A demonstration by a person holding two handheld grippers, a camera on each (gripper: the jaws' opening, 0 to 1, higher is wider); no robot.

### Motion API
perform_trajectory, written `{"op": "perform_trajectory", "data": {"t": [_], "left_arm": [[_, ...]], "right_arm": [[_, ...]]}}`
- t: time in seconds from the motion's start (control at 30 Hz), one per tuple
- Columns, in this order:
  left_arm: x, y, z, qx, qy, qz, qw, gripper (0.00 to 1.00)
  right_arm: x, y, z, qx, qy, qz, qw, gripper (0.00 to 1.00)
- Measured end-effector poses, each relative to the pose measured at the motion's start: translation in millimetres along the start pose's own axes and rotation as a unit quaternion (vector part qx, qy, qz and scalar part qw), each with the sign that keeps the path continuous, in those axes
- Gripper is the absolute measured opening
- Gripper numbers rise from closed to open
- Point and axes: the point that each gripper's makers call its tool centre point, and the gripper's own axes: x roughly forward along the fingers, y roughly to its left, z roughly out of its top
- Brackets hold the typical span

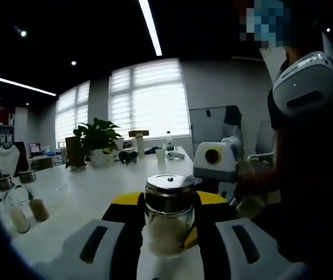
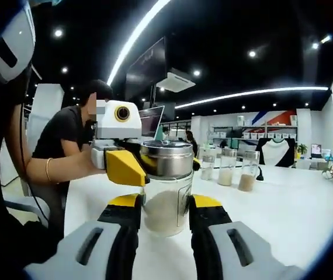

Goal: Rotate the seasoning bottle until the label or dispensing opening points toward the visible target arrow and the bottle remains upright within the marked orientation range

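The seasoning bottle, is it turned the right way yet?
Done: both grippers have closed on the clear glass seasoning bottle with a shiny metal lid, which stands upright on the white table. In hand: left gripper and right gripper clamp it. Left: turning it; no arrow or label is visible to check.

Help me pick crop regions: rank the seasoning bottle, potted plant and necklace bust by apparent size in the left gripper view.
1. Seasoning bottle, though it is nearest.
2. Potted plant.
3. Necklace bust.

Bottle (image 1: 169, 216) on table (image 1: 85, 201), between fingers (image 1: 125, 227)
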Motion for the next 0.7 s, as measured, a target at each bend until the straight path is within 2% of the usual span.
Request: {"op": "perform_trajectory", "data": {"t": [0.23,0.37,0.43,0.5,0.6,0.7], "left_arm": [[2.0,6.7,-0.7,-0.019,0.004,0.030,0.9994,0.35],[1.1,14.2,0.8,-0.029,0.002,0.059,0.9978,0.35],[0.9,22.3,-3.2,-0.060,0.010,0.091,0.9940,0.35],[3.1,25.9,-4.8,-0.052,0.011,0.109,0.9925,0.35],[3.5,30.4,-7.2,-0.064,0.012,0.138,0.9883,0.35],[1.3,34.0,-10.2,-0.077,0.019,0.172,0.9819,0.35]], "right_arm": [[4.7,-4.7,-1.5,0.023,0.001,-0.027,0.9994,0.30],[6.5,-10.7,-0.9,0.015,0.004,-0.051,0.9986,0.30],[6.9,-18.5,-4.7,0.021,0.015,-0.080,0.9965,0.30],[8.1,-23.5,-7.4,0.024,0.014,-0.093,0.9953,0.30],[8.4,-28.0,-10.0,0.043,0.012,-0.112,0.9927,0.30],[9.8,-32.6,-14.3,0.040,0.031,-0.136,0.9895,0.30]]}}
